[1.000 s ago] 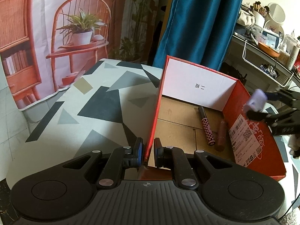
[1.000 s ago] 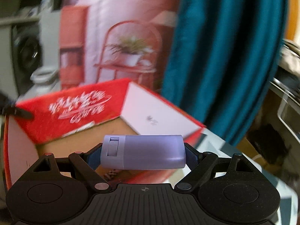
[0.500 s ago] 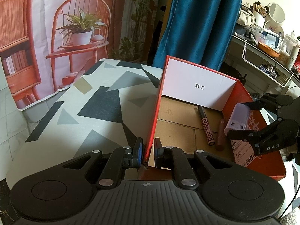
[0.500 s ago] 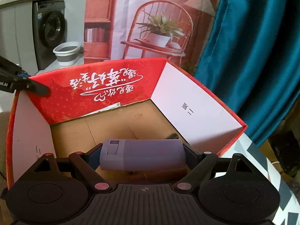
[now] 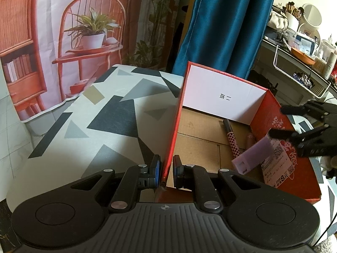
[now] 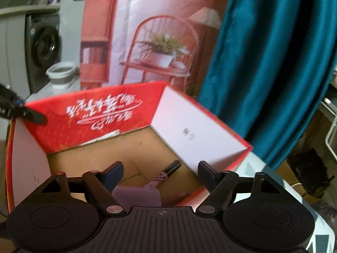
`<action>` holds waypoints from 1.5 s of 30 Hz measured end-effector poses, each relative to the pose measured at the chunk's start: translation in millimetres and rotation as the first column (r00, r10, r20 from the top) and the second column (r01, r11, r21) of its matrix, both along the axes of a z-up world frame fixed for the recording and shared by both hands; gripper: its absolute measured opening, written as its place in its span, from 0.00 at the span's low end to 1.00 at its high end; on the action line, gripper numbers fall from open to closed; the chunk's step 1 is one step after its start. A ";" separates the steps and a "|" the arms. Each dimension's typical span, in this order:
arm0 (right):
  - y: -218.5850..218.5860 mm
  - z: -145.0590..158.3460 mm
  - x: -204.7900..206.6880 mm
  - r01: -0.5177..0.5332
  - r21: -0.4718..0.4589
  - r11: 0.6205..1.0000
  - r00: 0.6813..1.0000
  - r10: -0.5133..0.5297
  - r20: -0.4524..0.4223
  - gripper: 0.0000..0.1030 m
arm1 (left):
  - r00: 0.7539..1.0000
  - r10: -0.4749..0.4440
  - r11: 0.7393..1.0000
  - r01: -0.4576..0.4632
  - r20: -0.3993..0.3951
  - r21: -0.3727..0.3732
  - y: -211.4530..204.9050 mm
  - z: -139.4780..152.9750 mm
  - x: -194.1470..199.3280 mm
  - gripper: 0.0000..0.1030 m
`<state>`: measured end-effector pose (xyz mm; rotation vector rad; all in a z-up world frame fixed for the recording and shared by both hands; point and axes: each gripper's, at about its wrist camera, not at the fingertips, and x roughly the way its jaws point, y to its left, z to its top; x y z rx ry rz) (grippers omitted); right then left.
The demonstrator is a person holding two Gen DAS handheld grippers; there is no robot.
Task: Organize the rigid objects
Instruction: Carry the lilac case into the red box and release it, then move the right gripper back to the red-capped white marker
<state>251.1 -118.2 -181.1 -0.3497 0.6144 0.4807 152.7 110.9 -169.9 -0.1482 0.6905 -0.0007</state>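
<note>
A red cardboard box stands open on the patterned table. My left gripper is shut on the box's near left wall. My right gripper is open above the box; in the left wrist view it shows at the right edge. The lilac rectangular case is free of the fingers and tilted inside the box, below the right gripper; it also shows in the right wrist view. A checkered pen and a pink tube lie on the box floor.
The patterned table stretches left of the box. A blue curtain hangs behind it. A cluttered shelf stands at the far right. A washing machine and a white basin are beyond the box.
My right gripper has opened and let go of the lilac case, which has dropped into the box. The right gripper has pulled back and up. The left gripper has not moved.
</note>
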 end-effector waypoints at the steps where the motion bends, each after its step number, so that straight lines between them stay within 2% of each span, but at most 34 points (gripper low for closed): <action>1: -5.7 3.2 -0.7 0.017 0.015 1.000 1.000 -0.017 0.012 0.70 | 1.000 0.000 1.000 0.000 0.000 0.001 -0.2 -0.1 0.3 0.13; 7: -52.6 17.9 -5.0 0.166 0.122 0.978 0.983 -0.174 0.056 0.66 | 1.000 0.002 1.000 -0.002 -0.001 0.002 -0.9 -0.3 0.3 0.13; 13: -96.0 2.6 -11.0 0.302 0.169 0.938 0.951 -0.308 0.007 0.64 | 1.000 0.002 1.000 -0.002 -0.002 0.002 -0.4 -0.4 0.4 0.13; 19: -112.0 -43.7 -17.6 0.394 0.157 0.906 0.918 -0.380 -0.114 0.63 | 1.000 0.002 1.000 -0.002 -0.003 0.003 0.0 -0.6 0.5 0.13; 22: -116.8 -73.7 -12.0 0.478 0.157 0.864 0.868 -0.437 -0.236 0.62 | 1.000 0.002 1.000 -0.002 -0.002 0.003 0.0 -0.6 0.5 0.13; 25: -116.7 -93.6 -12.3 0.530 0.172 0.831 0.832 -0.470 -0.293 0.59 | 1.000 0.002 1.000 -0.002 -0.002 0.002 0.0 -0.6 0.6 0.13; 29: -108.3 -104.6 -6.3 0.548 0.130 0.826 0.820 -0.500 -0.280 0.54 | 1.000 0.003 1.000 -0.003 -0.004 0.003 0.8 -1.1 0.6 0.13; 32: -106.1 -105.4 -1.3 0.581 0.109 0.807 0.801 -0.542 -0.253 0.50 | 1.000 0.004 1.000 -0.004 -0.004 0.004 0.6 -1.2 0.6 0.13; 37: -107.9 -112.4 0.3 0.597 0.059 0.800 0.784 -0.566 -0.256 0.43 | 1.000 0.004 1.000 -0.004 -0.004 0.003 0.6 -1.2 0.8 0.13; 42: -114.2 -113.3 -10.4 0.622 0.060 0.780 0.766 -0.592 -0.251 0.38 | 1.000 0.005 1.000 -0.005 -0.004 0.002 0.3 -1.1 0.8 0.13; 45: -116.0 -112.5 -20.9 0.620 0.056 0.783 0.769 -0.591 -0.242 0.33 | 1.000 0.005 1.000 -0.005 -0.004 0.002 0.5 -1.1 0.9 0.13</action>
